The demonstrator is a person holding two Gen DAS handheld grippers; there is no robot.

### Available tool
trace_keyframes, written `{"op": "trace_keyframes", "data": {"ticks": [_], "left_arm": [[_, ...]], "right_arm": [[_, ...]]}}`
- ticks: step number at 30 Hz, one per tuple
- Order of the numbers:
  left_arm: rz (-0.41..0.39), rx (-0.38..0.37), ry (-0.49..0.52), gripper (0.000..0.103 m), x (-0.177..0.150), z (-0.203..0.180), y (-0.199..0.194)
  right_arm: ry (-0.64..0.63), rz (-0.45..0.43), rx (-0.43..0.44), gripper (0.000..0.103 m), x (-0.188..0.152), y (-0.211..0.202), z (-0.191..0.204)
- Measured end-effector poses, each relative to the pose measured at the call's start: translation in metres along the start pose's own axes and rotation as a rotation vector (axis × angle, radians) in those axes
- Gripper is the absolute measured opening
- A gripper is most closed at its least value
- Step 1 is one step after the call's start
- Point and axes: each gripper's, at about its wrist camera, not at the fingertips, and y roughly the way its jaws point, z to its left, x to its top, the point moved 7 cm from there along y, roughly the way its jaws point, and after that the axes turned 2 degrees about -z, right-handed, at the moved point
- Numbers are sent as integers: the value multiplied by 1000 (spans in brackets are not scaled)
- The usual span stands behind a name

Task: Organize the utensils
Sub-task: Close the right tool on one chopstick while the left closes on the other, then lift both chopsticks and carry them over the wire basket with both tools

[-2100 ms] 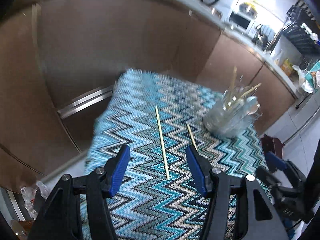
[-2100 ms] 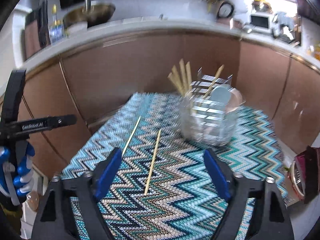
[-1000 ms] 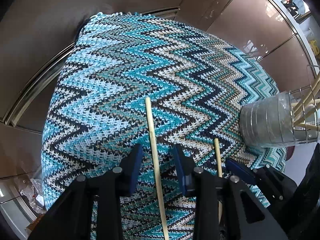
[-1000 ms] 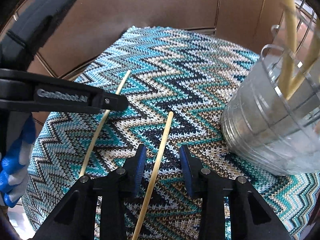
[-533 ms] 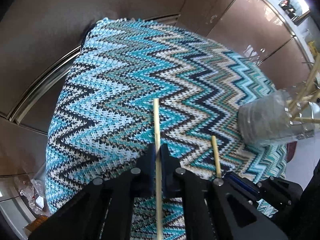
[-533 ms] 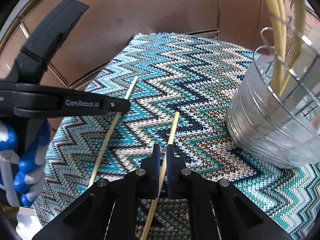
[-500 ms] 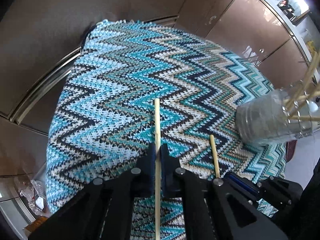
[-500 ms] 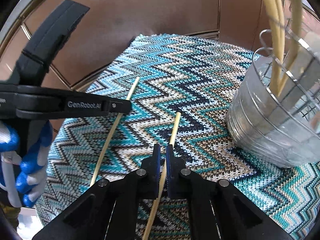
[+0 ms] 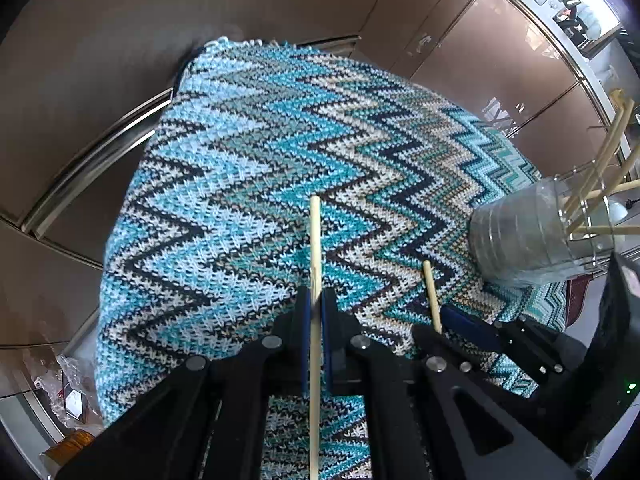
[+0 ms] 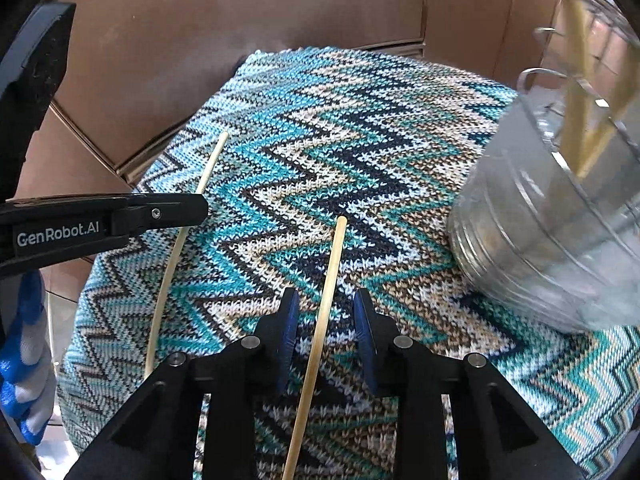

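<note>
My left gripper [image 9: 316,320] is clamped tight on one chopstick [image 9: 315,248], which runs toward twelve o'clock over the zigzag cloth [image 9: 240,184]. My right gripper [image 10: 325,320] has just been opening: its jaws stand a little apart, and the second chopstick [image 10: 330,276] lies loose between them, neither pad pressing it. At two o'clock stands the clear holder [image 10: 536,248], already carrying several sticks. So I judge the job mostly done, with these two chopsticks left to lift and drop in
</note>
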Motion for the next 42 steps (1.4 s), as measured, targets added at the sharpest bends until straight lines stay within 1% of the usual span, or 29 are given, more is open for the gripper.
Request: {"op": "trace_keyframes", "data": {"ticks": [1,3,8,11,15,22,25,29,33,37,42], "left_arm": [[3,-1,0,5,-1,0,2],[7,-6,1,5,-3,-2,3],[-6,-19,6,5,-10,-7,-5],[-30,-28,10,5,-16,-9,-18],[-79,-40,19,5,-26,-13,-42],[-197,-60,44,5,-55,-23,-95],[-244,-70,53,5,-68,-27,-115],[-291,-75,67,5,-85,-35,-138],[-339,-72,85,5,-102,-46,-158],[-411,-69,111,5,-118,-59,-185],[-493,-29,164,4,-134,-76,-211]], "right_arm": [[-9,3,-4,21,0,0,0],[-11,5,-1,10,1,0,-1],[23,-12,38,5,-6,-9,-6],[33,-37,59,5,-12,-25,-6],[35,-97,83,5,-19,-57,0],[20,-252,113,5,-36,-129,15],[12,-320,112,5,-49,-158,22],[7,-383,103,5,-66,-188,28],[8,-446,103,5,-82,-215,34],[25,-512,107,5,-94,-240,35],[51,-584,99,5,-114,-272,28]]}}
